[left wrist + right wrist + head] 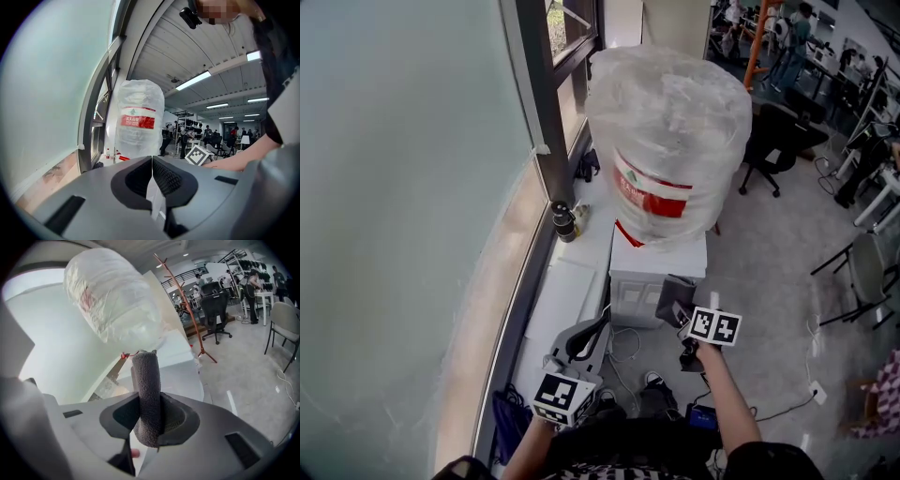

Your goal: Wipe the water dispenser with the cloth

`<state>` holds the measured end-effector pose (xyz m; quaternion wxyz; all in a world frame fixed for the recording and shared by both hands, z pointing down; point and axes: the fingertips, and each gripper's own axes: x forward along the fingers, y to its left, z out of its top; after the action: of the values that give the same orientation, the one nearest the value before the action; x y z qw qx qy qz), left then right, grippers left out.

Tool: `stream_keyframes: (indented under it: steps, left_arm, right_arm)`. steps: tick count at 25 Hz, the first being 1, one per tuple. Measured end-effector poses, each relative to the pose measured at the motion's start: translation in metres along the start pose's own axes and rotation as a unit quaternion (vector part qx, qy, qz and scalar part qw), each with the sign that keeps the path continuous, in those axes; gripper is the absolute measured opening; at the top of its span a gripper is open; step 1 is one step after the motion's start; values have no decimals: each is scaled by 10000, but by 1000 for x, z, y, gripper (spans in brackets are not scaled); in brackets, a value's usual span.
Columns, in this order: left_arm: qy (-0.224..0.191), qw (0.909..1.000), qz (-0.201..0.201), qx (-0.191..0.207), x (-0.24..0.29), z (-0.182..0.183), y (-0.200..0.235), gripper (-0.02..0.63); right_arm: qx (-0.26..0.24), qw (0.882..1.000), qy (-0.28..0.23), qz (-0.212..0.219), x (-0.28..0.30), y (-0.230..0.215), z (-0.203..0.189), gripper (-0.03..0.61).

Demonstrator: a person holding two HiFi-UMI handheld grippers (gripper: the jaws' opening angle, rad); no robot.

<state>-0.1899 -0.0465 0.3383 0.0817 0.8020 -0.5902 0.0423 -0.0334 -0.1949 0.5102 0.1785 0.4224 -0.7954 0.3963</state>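
The white water dispenser (656, 277) stands by the window with a large plastic-wrapped bottle (670, 141) on top. In the head view my right gripper (675, 309) is at the dispenser's front right corner, shut on a dark grey cloth (673, 298) that lies against the casing. The right gripper view shows the cloth (146, 390) rolled upright between the jaws, with the bottle (112, 301) above. My left gripper (592, 328) hangs lower left of the dispenser, shut and empty. In the left gripper view its jaws meet, and the bottle (138, 122) stands ahead.
A dark window frame (546, 103) and sill run along the left, with a small dark bottle (564, 222) on the sill. A low white cabinet (562, 300) sits beside the dispenser. Cables (623, 352) lie on the floor. A black office chair (778, 141) stands behind on the right.
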Motion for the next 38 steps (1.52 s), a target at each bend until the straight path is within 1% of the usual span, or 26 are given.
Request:
stream_keyframes:
  steps: [2, 4, 8, 10, 13, 16, 19, 23, 27, 30, 34, 38]
  left_arm:
    - [27, 10000, 0, -7, -2, -7, 7, 18]
    - [81, 10000, 28, -2, -6, -13, 15, 18]
    - [163, 9997, 174, -48, -16, -27, 38, 18]
    - [216, 9994, 276, -62, -22, -35, 51, 18]
    - [314, 9985, 425, -126, -28, -47, 66, 18]
    - [388, 9980, 480, -115, -29, -59, 76, 18]
    - [461, 9981, 413, -71, -28, -70, 75, 18]
    - [445, 9986, 262, -111, -18, -78, 67, 18]
    - [446, 9990, 30, -57, -4, -81, 53, 18]
    - [532, 9985, -140, 1, 7, -80, 42, 18]
    - [389, 9987, -317, 42, 20, -80, 28, 18]
    - [407, 9980, -475, 75, 29, -80, 15, 18]
  right_arm:
    - [-250, 9996, 141, 22, 15, 19, -17, 112]
    - [-531, 9982, 263, 132, 32, 41, -32, 110]
    - [-1270, 9903, 395, 408, 70, 86, -58, 112]
    - [-1671, 9839, 360, 518, 87, 107, -64, 112]
    - [-2141, 9742, 186, 685, 108, 132, -65, 112]
    - [-2529, 9649, -77, 705, 126, 138, -62, 112]
    - [-2616, 9632, -229, 581, 134, 124, -62, 112]
    - [-2482, 9670, -430, 383, 135, 98, -52, 112]
    - [-2359, 9700, -572, 132, 127, 66, -42, 112]
    - [-2226, 9726, -662, -86, 117, 37, -34, 112]
    - [-2068, 9747, -746, -416, 99, -7, -25, 112]
    - [-1969, 9739, -805, -791, 80, -56, -15, 112]
